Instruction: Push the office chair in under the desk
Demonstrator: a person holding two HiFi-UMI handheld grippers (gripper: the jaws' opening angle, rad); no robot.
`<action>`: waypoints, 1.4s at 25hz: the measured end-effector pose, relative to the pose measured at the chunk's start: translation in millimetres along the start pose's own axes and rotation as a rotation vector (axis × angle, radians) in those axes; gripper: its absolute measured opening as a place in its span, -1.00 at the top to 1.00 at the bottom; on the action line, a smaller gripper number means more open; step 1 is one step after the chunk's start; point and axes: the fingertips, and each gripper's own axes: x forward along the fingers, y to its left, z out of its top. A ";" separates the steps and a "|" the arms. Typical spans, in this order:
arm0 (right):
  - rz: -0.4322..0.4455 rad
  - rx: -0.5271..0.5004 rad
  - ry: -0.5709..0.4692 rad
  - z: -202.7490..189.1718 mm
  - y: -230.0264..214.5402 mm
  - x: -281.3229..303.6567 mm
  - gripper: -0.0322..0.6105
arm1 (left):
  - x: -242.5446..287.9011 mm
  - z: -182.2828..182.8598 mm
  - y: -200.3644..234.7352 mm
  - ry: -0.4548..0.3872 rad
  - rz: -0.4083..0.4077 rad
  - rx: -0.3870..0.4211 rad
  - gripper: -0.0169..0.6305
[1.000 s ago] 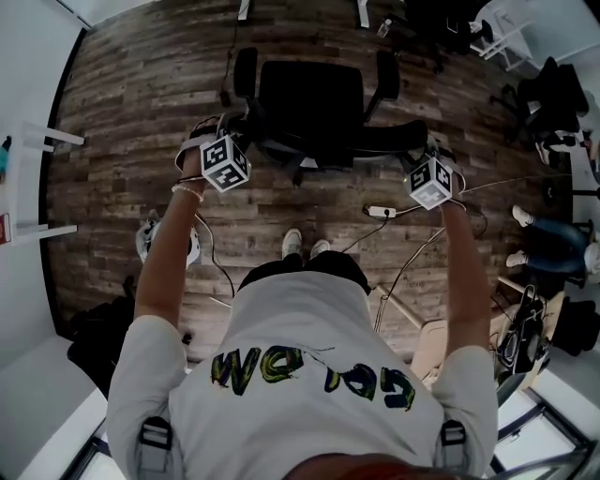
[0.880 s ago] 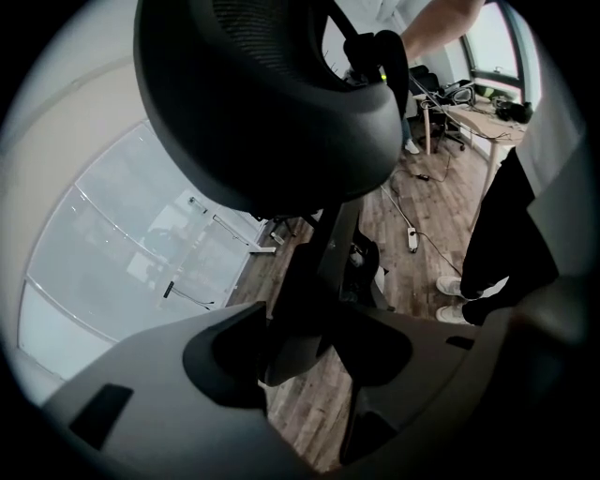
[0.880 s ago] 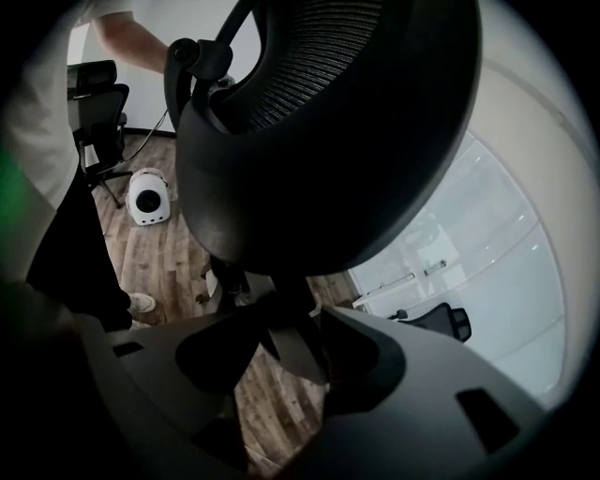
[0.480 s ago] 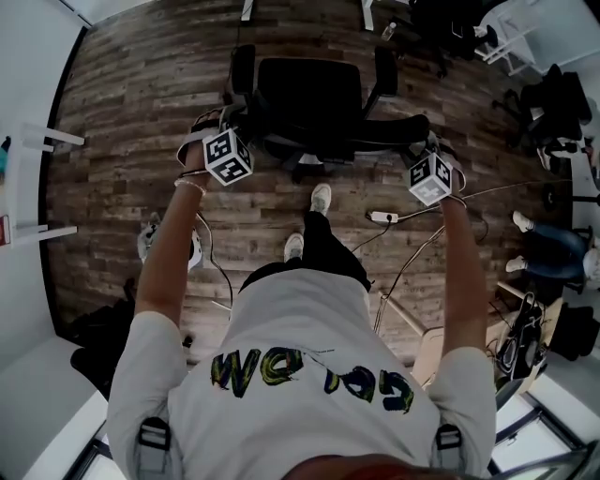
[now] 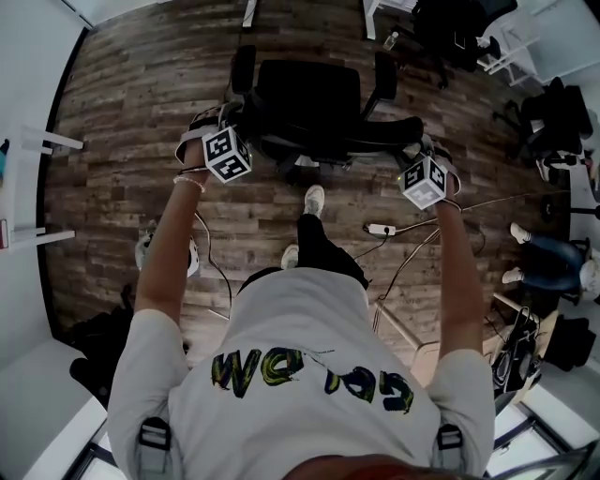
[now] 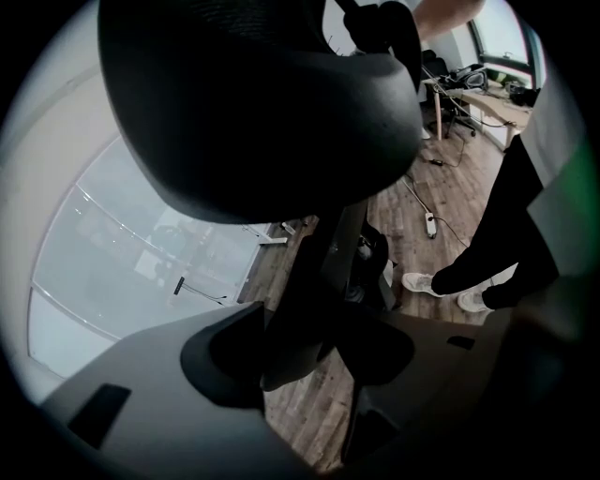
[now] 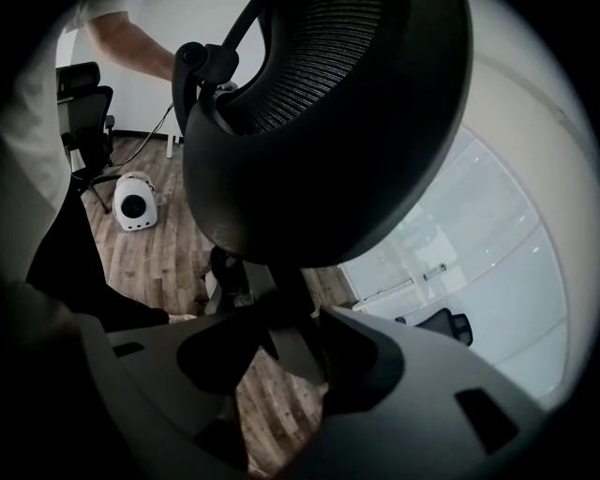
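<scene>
The black mesh-backed office chair (image 5: 309, 94) stood on the dark plank floor (image 5: 122, 103) near its far edge. Its seat faced away from the person, and its curved backrest (image 5: 375, 134) was nearest them. Two white legs (image 5: 248, 11) showed at the floor's far edge, just beyond the chair's armrests (image 5: 244, 70).

The person stood behind the chair with both arms stretched out, one claw at each end of the backrest. The left claw (image 6: 319, 323) was set wide around a dark bar of the chair's back frame (image 6: 323, 262). This bar ran down between the two jaws with no floor showing beside it at the pads. These jaws had just been opening a little, with the bar between them. The right claw (image 7: 295, 323) was also wide. It closed round a matching grey bar (image 7: 286, 314) on the chair's other side, with the mesh back looming above it.

One white shoe (image 5: 314, 199) was stepped forward towards the chair's base and the other (image 5: 292, 255) lay behind it. A white power strip (image 5: 380, 228) with its cable lay on the floor to the person's right. A small white rounded device (image 7: 136, 208) sat on the floor to their left, well apart from the chair.
</scene>
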 end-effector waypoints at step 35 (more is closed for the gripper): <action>0.023 -0.034 -0.048 5.6 -212.1 168.7 0.26 | 188.9 45.8 179.7 0.122 -0.012 -0.027 0.23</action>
